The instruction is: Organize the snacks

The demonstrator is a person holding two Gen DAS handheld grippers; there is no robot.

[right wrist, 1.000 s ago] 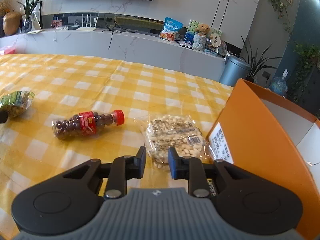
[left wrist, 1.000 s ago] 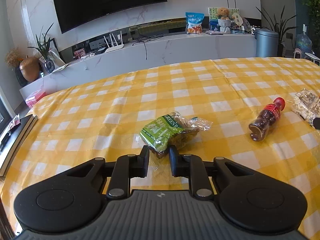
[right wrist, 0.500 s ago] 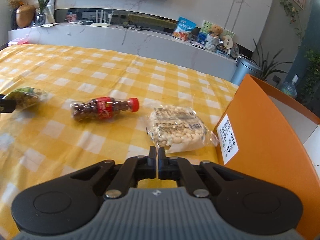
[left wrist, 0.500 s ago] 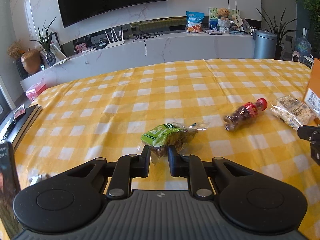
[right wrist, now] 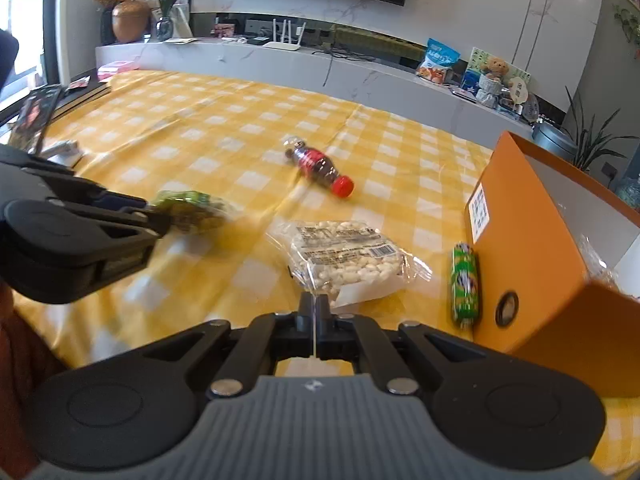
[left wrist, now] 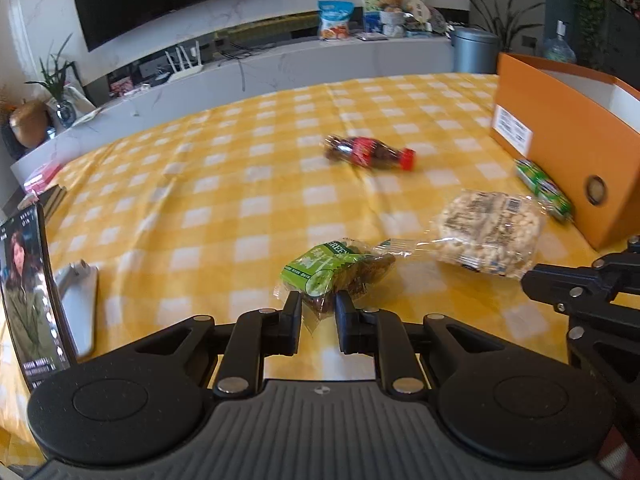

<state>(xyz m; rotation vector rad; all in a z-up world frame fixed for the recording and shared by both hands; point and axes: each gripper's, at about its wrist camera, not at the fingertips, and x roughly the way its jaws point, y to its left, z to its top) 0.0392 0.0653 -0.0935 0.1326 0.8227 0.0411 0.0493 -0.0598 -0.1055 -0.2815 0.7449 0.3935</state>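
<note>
The orange box [right wrist: 532, 240] is sitting at the table's right edge, apparently nearly empty. The right gripper [right wrist: 315, 312] is pinching the peanut bag [right wrist: 344, 262]; the left gripper [left wrist: 318, 312] is clamping the green packet [left wrist: 332, 268]. The bottle [left wrist: 368, 153] and green roll [right wrist: 464, 282] are waiting.

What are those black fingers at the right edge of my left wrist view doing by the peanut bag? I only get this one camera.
Observer: In the right wrist view, the right gripper has its fingers shut on the clear edge of the peanut bag.
Operator: Is anything inside the orange box? I only see its wall.
Observer: Yes. From that view, some clear wrapping shows inside the orange box. I cannot tell what it holds.
</note>
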